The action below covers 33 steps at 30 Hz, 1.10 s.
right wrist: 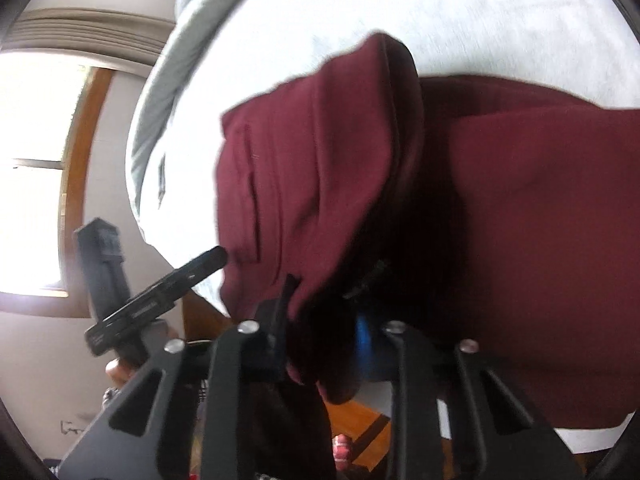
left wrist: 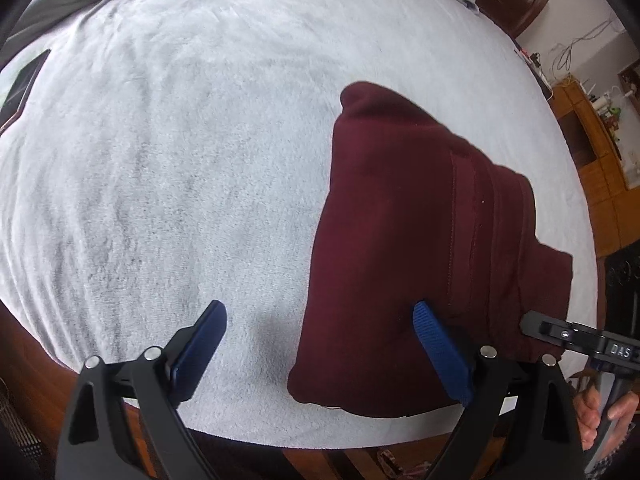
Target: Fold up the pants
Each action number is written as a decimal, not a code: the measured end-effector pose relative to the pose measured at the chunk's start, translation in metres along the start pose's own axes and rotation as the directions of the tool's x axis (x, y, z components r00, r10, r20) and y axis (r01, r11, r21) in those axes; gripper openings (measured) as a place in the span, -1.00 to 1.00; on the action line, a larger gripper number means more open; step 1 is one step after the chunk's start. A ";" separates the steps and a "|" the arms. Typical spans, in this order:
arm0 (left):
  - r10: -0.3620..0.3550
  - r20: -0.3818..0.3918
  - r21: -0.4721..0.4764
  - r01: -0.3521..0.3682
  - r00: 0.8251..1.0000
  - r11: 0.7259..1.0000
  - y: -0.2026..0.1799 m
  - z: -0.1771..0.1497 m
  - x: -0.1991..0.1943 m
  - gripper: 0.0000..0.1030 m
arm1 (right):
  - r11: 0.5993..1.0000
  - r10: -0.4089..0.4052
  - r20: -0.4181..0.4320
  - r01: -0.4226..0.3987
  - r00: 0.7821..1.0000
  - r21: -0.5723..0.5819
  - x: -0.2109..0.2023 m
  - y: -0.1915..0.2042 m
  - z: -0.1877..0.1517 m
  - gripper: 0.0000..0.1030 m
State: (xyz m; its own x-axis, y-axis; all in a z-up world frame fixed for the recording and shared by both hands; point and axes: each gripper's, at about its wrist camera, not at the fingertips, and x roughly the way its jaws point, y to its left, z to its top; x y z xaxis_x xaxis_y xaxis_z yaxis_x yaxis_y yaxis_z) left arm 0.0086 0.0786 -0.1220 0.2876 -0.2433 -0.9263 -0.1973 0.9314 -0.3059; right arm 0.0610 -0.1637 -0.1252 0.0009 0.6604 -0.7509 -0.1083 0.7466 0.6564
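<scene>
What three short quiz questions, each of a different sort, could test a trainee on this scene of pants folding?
1. True or false: the left gripper has its jaws shut on the pants.
2. Multiple choice: the maroon pants lie on (A) a wooden floor, (B) a pale fleece blanket, (C) a chair.
3. Short answer: what is between the fingers of the right gripper?

Key
1. False: its blue fingers stand wide apart, and only one of them is over the cloth.
2. B.
3. A near edge of the folded pants; the jaws are closed on the cloth.
</scene>
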 end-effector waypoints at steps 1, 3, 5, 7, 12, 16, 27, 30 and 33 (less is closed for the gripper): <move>-0.007 0.003 -0.009 0.007 1.000 1.000 0.000 0.005 0.000 0.84 | 1.000 0.017 0.010 -0.017 1.000 -0.010 -0.006 0.002 0.000 -0.60; -0.023 0.009 -0.021 0.023 1.000 1.000 0.000 0.006 -0.004 0.84 | 0.999 0.027 0.037 -0.025 0.999 -0.044 -0.023 0.010 -0.001 -0.61; -0.043 0.017 -0.020 0.043 0.999 0.999 0.003 0.005 -0.010 0.84 | 0.997 0.017 0.076 -0.011 0.997 -0.076 -0.044 0.016 -0.004 -0.61; -0.057 0.027 -0.003 0.057 0.998 0.998 -0.001 0.004 -0.016 0.84 | 0.995 0.006 0.110 0.004 0.994 -0.099 -0.064 0.018 -0.006 -0.61; -0.075 0.018 0.041 0.074 0.997 0.996 -0.021 0.004 -0.017 0.84 | 0.992 -0.027 0.168 0.047 0.985 -0.119 -0.109 0.013 -0.015 -0.61; -0.082 -0.001 0.095 0.082 0.997 0.992 -0.045 -0.003 -0.012 0.84 | 0.990 -0.071 0.204 0.093 0.976 -0.103 -0.134 -0.006 -0.022 -0.61; 0.029 -0.064 0.243 -0.013 0.998 0.970 -0.091 -0.026 0.024 0.88 | 0.972 -0.228 0.129 0.218 0.965 0.088 -0.123 -0.100 -0.041 -0.62; 0.042 -0.090 0.228 -0.020 0.995 0.974 -0.084 -0.028 0.036 0.94 | 0.969 -0.225 0.099 0.212 0.969 0.125 -0.105 -0.111 -0.044 -0.57; -0.008 -0.124 0.149 0.027 0.992 0.988 -0.069 -0.025 0.034 0.94 | 0.971 -0.229 0.099 0.219 0.968 0.098 -0.108 -0.103 -0.042 -0.25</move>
State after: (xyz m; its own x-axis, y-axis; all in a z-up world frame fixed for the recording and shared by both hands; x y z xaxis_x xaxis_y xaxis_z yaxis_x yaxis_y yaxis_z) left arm 0.0084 -0.0012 -0.1377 0.1705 -0.2826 -0.9440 -0.0472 0.9546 -0.2943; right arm 0.0302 -0.3157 -0.1149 0.1238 0.4766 -0.8704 -0.0073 0.8775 0.4795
